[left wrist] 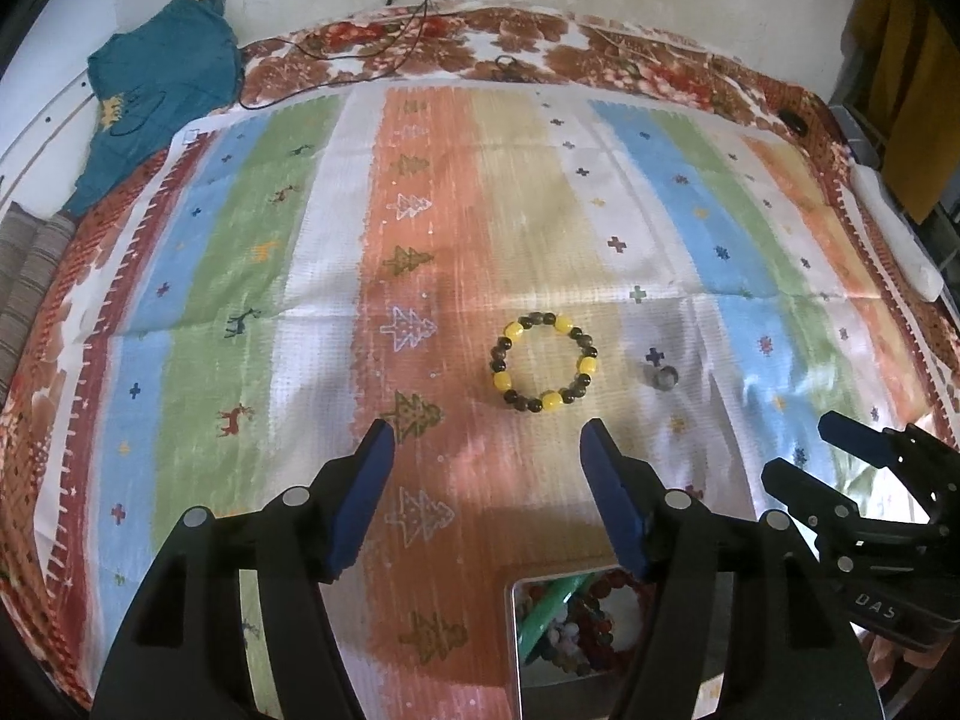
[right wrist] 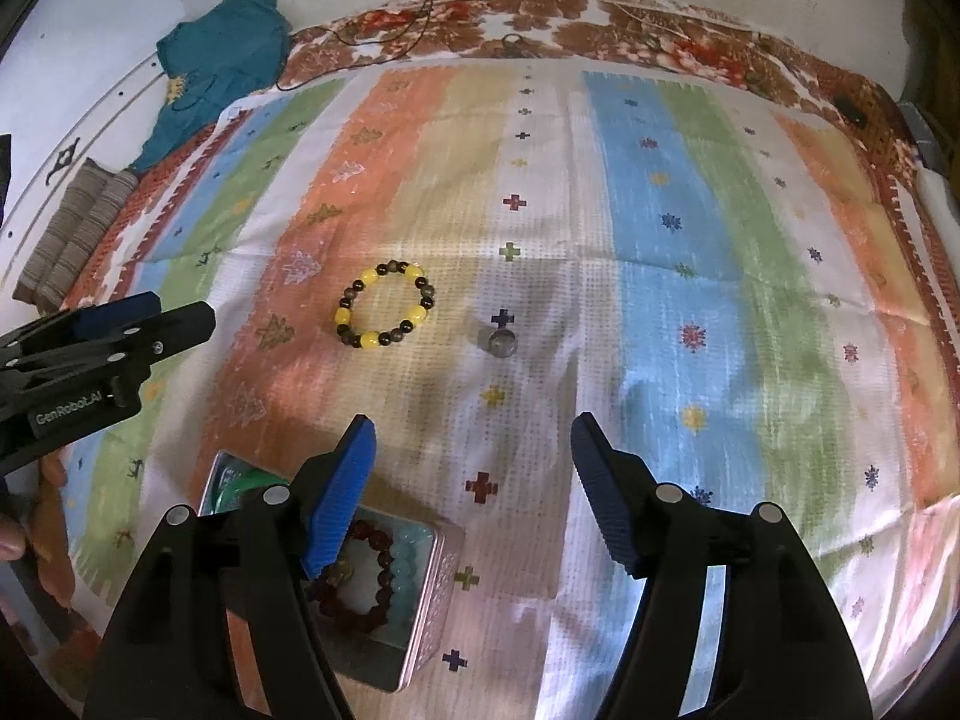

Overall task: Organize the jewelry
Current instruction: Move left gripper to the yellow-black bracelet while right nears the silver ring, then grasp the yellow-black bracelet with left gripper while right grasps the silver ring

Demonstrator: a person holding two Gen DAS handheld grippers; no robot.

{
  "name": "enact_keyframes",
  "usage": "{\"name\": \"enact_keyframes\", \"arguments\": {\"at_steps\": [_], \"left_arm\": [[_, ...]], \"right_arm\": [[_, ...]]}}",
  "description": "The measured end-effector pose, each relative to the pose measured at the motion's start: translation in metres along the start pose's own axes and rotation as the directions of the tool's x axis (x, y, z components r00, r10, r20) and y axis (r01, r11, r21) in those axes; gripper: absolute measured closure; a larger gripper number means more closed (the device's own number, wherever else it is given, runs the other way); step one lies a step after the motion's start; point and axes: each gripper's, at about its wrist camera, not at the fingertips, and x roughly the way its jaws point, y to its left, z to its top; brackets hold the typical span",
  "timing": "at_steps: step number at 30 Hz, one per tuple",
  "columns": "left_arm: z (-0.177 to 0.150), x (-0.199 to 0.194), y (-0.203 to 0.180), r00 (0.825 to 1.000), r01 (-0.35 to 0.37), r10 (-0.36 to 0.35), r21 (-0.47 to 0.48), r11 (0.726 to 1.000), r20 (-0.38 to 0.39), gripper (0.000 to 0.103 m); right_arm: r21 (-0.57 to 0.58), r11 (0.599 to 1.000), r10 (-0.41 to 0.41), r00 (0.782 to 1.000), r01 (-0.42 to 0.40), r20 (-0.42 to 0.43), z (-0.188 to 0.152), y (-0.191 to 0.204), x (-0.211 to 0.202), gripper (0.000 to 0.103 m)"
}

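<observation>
A bead bracelet of yellow and dark beads lies flat on the striped cloth; it also shows in the right wrist view. A small grey ring lies to its right, seen too in the right wrist view. A silver metal box holds red, pale blue and green bracelets; its rim shows in the left wrist view. My left gripper is open and empty, just short of the bracelet. My right gripper is open and empty, above the box's right side.
A teal garment lies at the far left by the wall. A black cable runs over the far edge of the floral bedcover. A folded striped cloth sits at the left. A white object lies at the right edge.
</observation>
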Motion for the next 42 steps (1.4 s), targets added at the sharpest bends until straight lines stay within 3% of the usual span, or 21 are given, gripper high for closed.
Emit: {"name": "enact_keyframes", "arguments": {"at_steps": [21, 42], "left_arm": [[0.020, 0.057, 0.000, 0.995, -0.001, 0.003, 0.023, 1.000, -0.097, 0.037], [0.037, 0.102, -0.001, 0.987, 0.013, -0.005, 0.053, 0.998, -0.160, 0.037]], "right_arm": [[0.042, 0.999, 0.016, 0.997, -0.013, -0.076, 0.021, -0.015, 0.042, 0.036], [-0.012, 1.000, -0.029, 0.990, 0.027, -0.138, 0.037, -0.011, 0.089, 0.036]]}}
